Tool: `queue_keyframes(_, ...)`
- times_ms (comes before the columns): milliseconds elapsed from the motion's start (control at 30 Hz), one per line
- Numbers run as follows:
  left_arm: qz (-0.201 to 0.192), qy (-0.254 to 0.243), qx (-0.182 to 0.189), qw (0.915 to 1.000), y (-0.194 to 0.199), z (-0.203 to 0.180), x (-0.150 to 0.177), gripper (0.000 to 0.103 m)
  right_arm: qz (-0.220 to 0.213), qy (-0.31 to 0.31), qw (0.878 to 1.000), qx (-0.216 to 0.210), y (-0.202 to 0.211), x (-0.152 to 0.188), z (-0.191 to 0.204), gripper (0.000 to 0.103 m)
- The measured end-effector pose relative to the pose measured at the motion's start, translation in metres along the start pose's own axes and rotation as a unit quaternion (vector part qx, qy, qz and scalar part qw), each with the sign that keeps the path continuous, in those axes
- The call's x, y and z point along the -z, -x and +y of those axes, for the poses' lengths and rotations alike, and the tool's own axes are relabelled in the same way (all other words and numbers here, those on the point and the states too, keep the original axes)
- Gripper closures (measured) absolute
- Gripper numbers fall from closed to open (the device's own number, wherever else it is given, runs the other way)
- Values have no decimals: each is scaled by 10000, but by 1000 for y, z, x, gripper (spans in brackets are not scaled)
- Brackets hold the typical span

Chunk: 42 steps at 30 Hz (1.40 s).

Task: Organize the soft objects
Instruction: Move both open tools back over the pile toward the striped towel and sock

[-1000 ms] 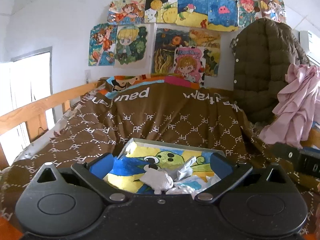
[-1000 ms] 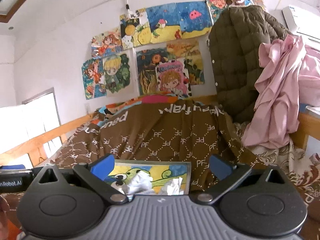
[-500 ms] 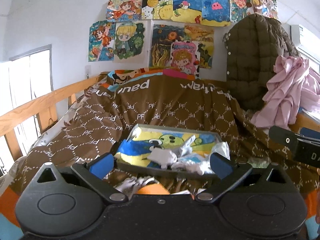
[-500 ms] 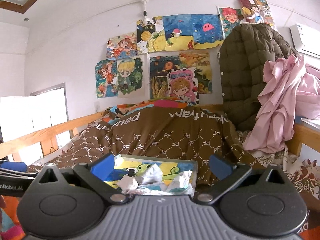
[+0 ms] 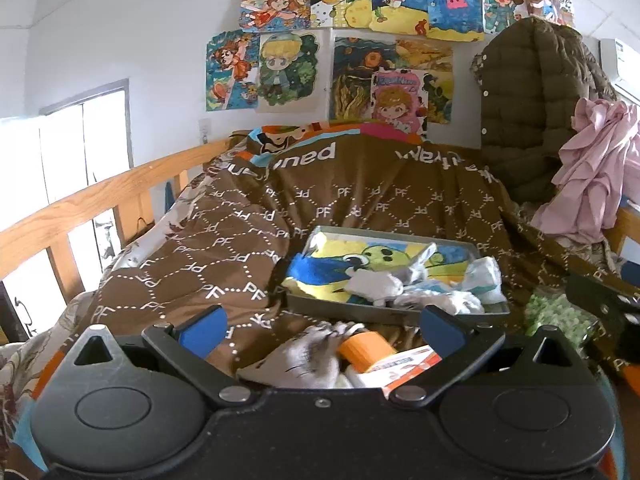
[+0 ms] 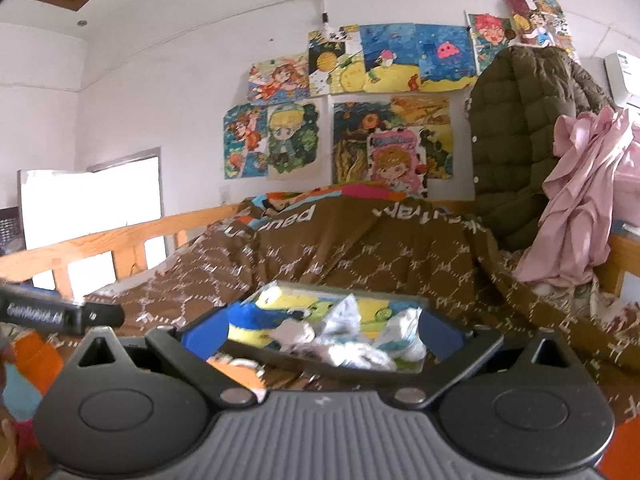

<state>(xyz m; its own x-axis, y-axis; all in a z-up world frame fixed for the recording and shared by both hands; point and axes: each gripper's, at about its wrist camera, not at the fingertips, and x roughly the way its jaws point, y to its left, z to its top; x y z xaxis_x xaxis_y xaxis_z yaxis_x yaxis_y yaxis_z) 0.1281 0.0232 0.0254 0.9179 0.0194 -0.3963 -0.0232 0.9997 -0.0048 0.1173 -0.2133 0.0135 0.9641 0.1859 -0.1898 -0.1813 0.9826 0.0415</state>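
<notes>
**Bed tray gathers the soft clutter**

Brown quilt [image 5: 248,240] covers the bed, steadying a grey tray [image 5: 384,310] holding crumpled white tissues [image 5: 436,300]. Left tool [image 5: 320,326] and right tool [image 6: 320,336] hang apart, empty, near loose grey cloth [image 5: 308,356], likely next.

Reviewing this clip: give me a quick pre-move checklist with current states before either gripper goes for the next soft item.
1. Left gripper open, nothing between the fingers: ok.
2. Right gripper open and empty: ok.
3. Tray sits flat on the brown blanket: cannot tell, bedding is rumpled.
4. Crumpled white pieces inside the tray: ok.
5. Grey soft item lies outside the tray, below the left gripper: not ok, not yet sorted.
6. Right wrist view sharp enough to aim: not ok, blurred.
</notes>
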Motion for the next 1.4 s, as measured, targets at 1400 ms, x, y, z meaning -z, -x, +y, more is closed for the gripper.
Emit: queue_keyframes(1400, 1541, -1090, 661, 9798, -81, 51, 65, 1, 1935, 579, 9757, -852, -72, 102, 69, 0)
